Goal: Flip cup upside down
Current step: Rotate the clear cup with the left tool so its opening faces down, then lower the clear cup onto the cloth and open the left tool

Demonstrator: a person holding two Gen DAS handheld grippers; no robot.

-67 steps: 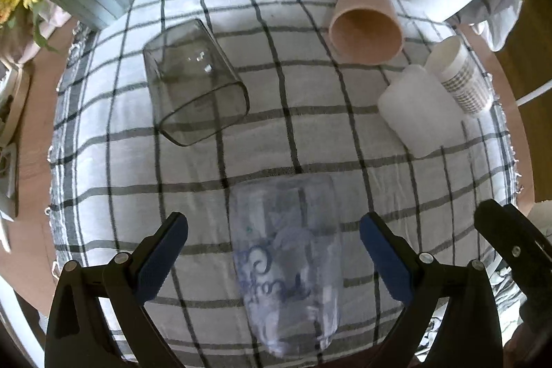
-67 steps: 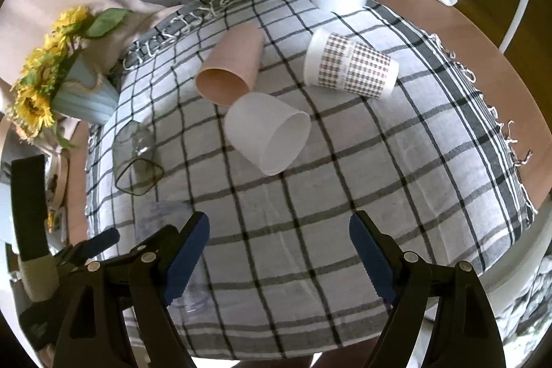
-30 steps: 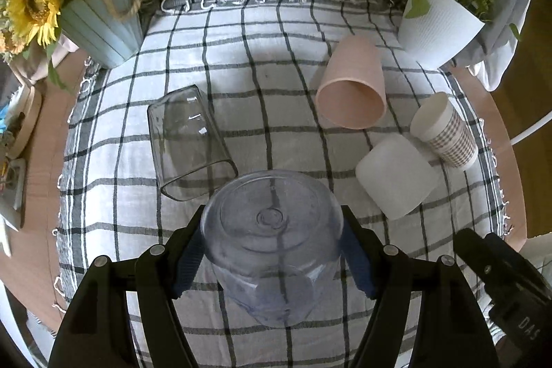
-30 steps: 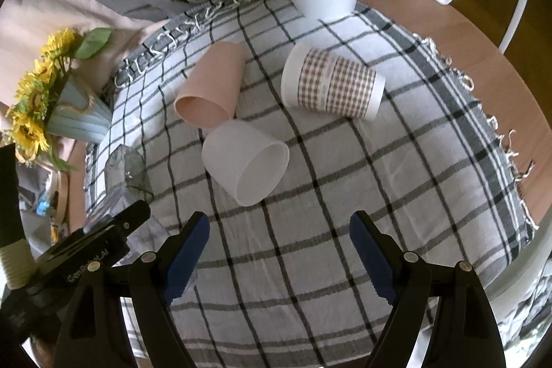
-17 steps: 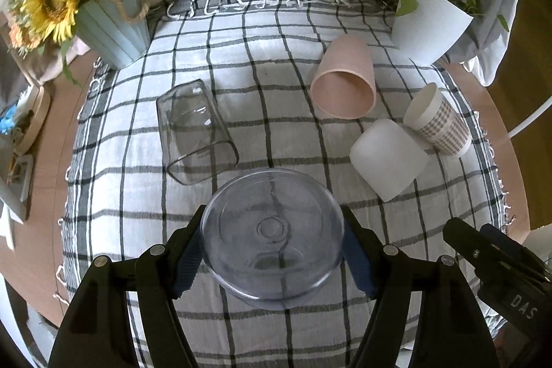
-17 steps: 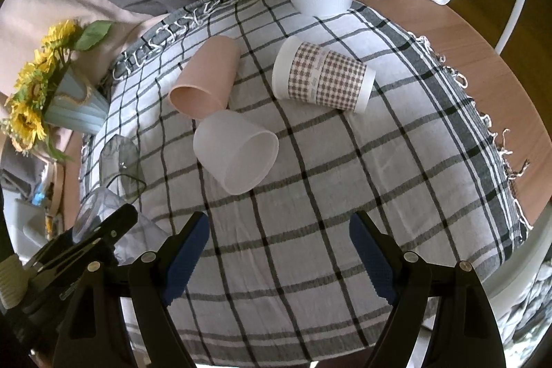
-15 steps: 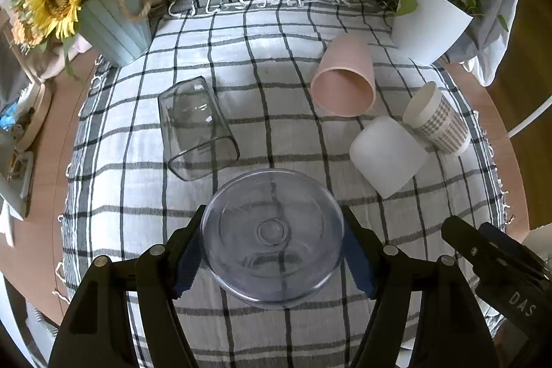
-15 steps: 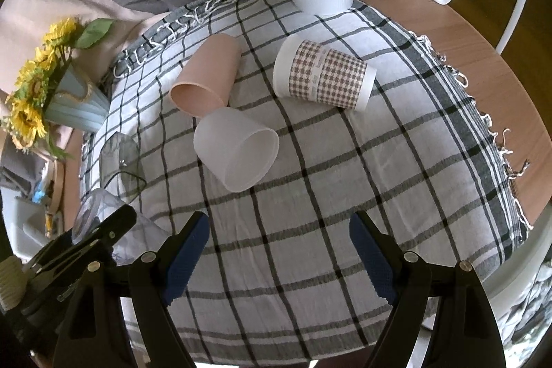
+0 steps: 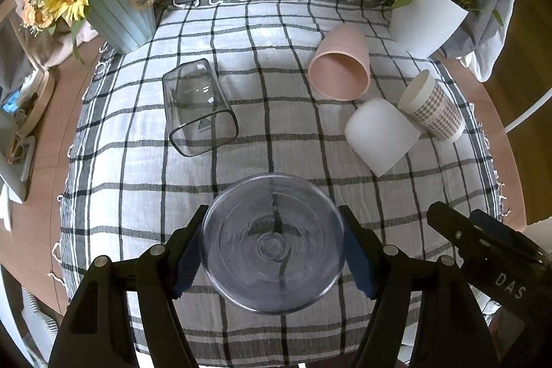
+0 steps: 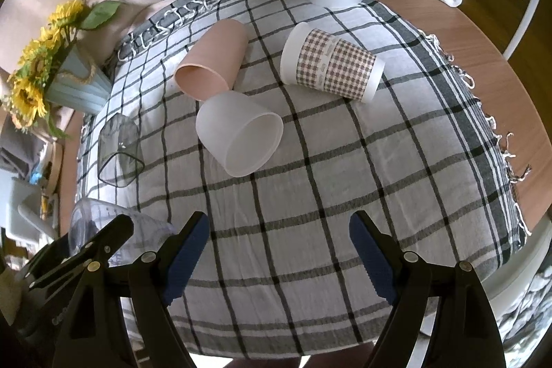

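Note:
My left gripper (image 9: 272, 247) is shut on a clear plastic cup (image 9: 272, 244), held above the checked cloth (image 9: 138, 195) with its round base facing the camera. The cup also shows at the left edge of the right wrist view (image 10: 89, 223), between the left gripper's fingers. My right gripper (image 10: 279, 250) is open and empty over the cloth's near part. Its black body shows at the lower right of the left wrist view (image 9: 483, 250).
Lying on their sides on the cloth: a smoky square glass (image 9: 196, 106), a pink cup (image 9: 339, 68), a frosted white cup (image 9: 379, 133) and a checked paper cup (image 9: 431, 107). A sunflower pot (image 9: 117, 12) stands back left, a white plant pot (image 9: 424, 19) back right.
My left gripper closed on the clear cup, lifted it off the cloth and turned it until its base faces the camera. The right gripper stayed open and barely moved.

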